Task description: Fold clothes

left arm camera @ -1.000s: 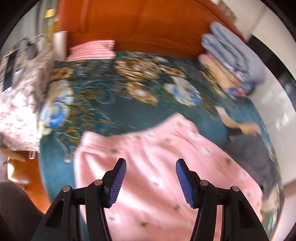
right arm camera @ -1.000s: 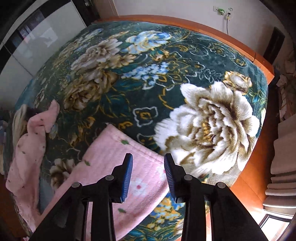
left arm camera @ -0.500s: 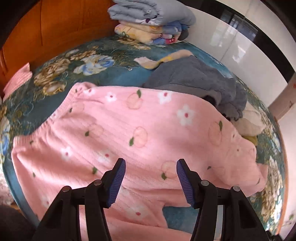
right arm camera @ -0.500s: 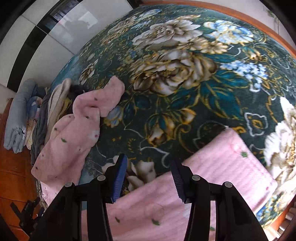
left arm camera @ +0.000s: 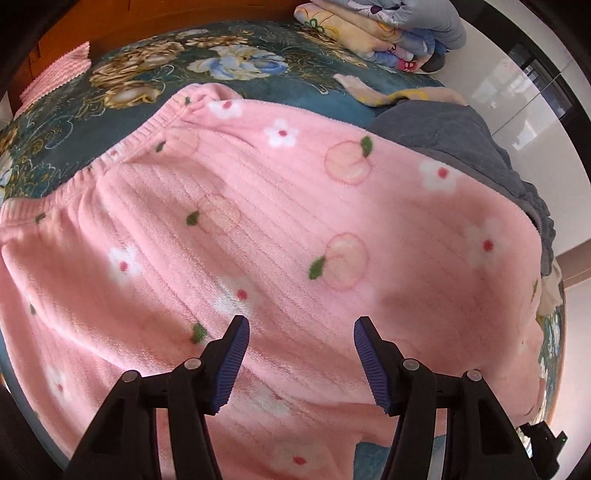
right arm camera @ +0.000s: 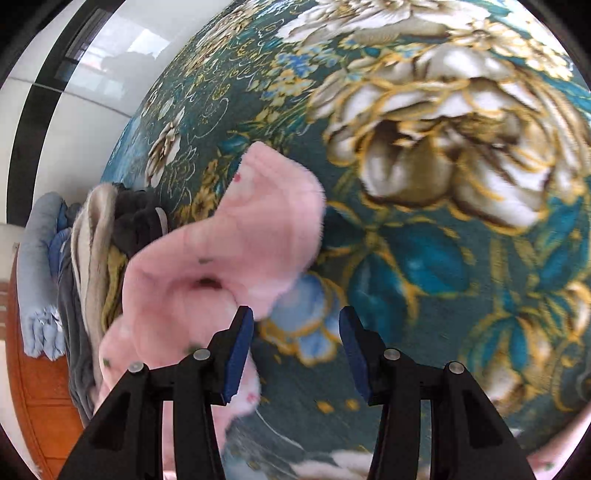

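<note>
Pink fleece trousers (left arm camera: pixel 280 229) printed with peaches and flowers lie spread on the bed, elastic waistband at the upper left in the left wrist view. My left gripper (left arm camera: pixel 300 360) hovers open just over the fabric, with nothing between its blue pads. The right wrist view shows one crumpled pink trouser leg (right arm camera: pixel 229 258) ending in a cuff on the floral blanket (right arm camera: pixel 443 206). My right gripper (right arm camera: pixel 295 350) stands open beside that leg; its left pad overlaps the fabric edge and the gap holds only blanket.
A grey garment (left arm camera: pixel 461 136) lies past the trousers. Folded quilts (left arm camera: pixel 388 33) are stacked at the bed's far corner, with a pink striped cloth (left arm camera: pixel 55 70) by the wooden headboard. More grey and beige clothes (right arm camera: pixel 96 251) are piled left of the pink leg. A white wardrobe (right arm camera: pixel 74 110) stands behind.
Both grippers have swung across the bed and dropped lower. The left now sits close over the trousers' middle. The right left the flat pink cloth, reached the crumpled leg, and its jaws widened.
</note>
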Demonstrator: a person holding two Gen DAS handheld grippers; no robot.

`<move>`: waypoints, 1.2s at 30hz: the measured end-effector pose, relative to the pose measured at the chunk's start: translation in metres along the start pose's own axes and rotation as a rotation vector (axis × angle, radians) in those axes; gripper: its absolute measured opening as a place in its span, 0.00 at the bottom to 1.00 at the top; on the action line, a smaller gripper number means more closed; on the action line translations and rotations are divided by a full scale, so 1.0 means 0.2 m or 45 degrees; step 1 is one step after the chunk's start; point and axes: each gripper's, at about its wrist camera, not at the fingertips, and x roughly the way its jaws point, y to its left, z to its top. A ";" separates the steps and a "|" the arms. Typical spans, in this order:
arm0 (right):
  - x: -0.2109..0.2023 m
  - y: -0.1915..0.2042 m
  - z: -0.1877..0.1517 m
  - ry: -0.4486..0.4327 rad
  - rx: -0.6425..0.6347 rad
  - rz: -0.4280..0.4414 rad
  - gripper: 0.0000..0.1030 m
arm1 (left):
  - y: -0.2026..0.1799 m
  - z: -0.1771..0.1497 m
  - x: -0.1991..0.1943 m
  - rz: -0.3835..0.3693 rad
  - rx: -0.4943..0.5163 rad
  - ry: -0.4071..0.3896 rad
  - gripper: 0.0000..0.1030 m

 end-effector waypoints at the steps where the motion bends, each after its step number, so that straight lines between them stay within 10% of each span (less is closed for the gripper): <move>1: 0.02 0.02 0.01 -0.006 0.000 -0.010 0.48 | -0.02 -0.01 0.02 0.005 0.018 0.005 0.61; 5: 0.08 0.12 0.04 -0.035 -0.063 -0.075 0.45 | -0.09 -0.04 0.05 0.041 0.128 0.000 0.61; 7: 0.10 0.17 0.05 -0.018 -0.113 -0.115 0.18 | -0.12 -0.05 0.07 0.053 0.176 -0.004 0.61; 9: 0.06 0.19 0.05 -0.022 -0.139 -0.112 0.12 | -0.14 -0.06 0.07 0.062 0.200 -0.009 0.61; 20: -0.73 0.12 0.27 -0.429 -0.367 -0.166 0.10 | -0.03 -0.06 0.10 0.031 0.045 0.048 0.61; 31: -0.39 -0.13 0.29 -0.065 -0.361 -0.497 0.13 | 0.04 -0.09 0.05 0.017 -0.001 0.037 0.61; 36: -0.53 -0.32 0.32 -0.246 -0.202 -0.608 0.27 | 0.07 -0.11 0.05 0.014 -0.022 0.042 0.61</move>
